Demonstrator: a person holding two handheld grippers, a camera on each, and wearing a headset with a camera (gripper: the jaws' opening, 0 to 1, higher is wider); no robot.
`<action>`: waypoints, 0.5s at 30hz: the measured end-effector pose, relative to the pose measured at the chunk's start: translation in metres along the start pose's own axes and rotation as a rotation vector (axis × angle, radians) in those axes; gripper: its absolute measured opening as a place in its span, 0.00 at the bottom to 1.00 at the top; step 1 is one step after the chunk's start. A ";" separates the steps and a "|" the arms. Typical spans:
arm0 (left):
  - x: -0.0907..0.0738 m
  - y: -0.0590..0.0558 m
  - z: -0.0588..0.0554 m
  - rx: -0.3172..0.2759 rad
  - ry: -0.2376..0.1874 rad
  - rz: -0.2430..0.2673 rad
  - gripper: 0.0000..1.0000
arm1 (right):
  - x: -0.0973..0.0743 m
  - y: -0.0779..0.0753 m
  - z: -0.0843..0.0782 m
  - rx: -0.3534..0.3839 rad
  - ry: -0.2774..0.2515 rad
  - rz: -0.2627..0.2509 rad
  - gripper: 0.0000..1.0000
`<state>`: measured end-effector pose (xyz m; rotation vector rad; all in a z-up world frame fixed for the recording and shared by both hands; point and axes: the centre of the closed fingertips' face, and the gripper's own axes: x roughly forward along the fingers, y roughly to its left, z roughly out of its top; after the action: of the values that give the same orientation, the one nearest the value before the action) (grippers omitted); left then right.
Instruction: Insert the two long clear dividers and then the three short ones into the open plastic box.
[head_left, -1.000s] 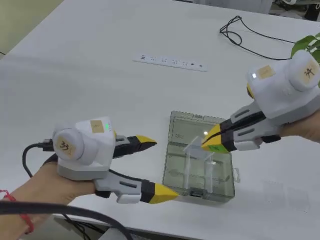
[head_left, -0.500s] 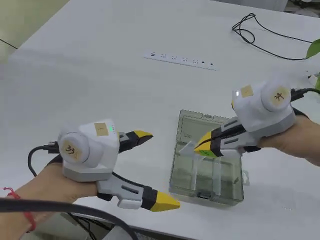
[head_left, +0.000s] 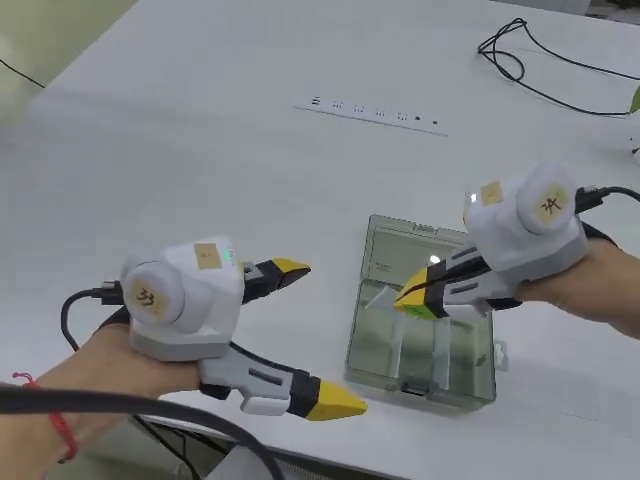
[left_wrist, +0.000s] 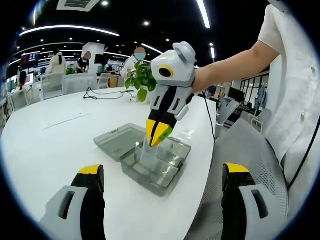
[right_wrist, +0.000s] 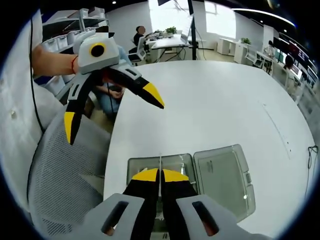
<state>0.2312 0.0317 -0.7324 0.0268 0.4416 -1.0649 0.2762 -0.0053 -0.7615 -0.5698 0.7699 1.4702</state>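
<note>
The clear plastic box (head_left: 478, 382) lies open near the table's front edge, its lid (head_left: 398, 243) folded flat behind it. Two long clear dividers (head_left: 441, 347) stand in it. My right gripper (head_left: 413, 298) is shut on a short clear divider (head_left: 383, 297), held over the box's near-left part across the long ones. From the left gripper view that divider (left_wrist: 146, 153) hangs down into the box (left_wrist: 165, 176) from the right gripper (left_wrist: 159, 135). My left gripper (head_left: 313, 335) is open left of the box with nothing in it. In the right gripper view the divider (right_wrist: 160, 164) shows edge-on above the shut right gripper (right_wrist: 160, 174).
A white power strip (head_left: 375, 111) lies at the table's far side, with a black cable (head_left: 528, 66) at the back right. The table's front edge runs just below the box. A potted plant (left_wrist: 142, 80) stands behind the box in the left gripper view.
The right gripper has come down and toward the box with the short divider, which now sits lower among the long dividers. The left gripper stays open.
</note>
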 end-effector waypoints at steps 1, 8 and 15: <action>0.000 0.000 0.000 -0.001 -0.001 0.000 1.00 | 0.000 0.001 -0.001 -0.005 0.001 0.000 0.03; 0.001 -0.001 -0.001 -0.011 -0.003 -0.003 1.00 | 0.009 0.003 0.001 -0.061 0.002 -0.012 0.02; 0.004 -0.002 0.000 -0.012 -0.003 -0.007 1.00 | 0.025 0.002 -0.006 -0.100 0.036 -0.020 0.02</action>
<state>0.2305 0.0276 -0.7334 0.0133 0.4455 -1.0694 0.2718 0.0066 -0.7840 -0.6796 0.7192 1.4895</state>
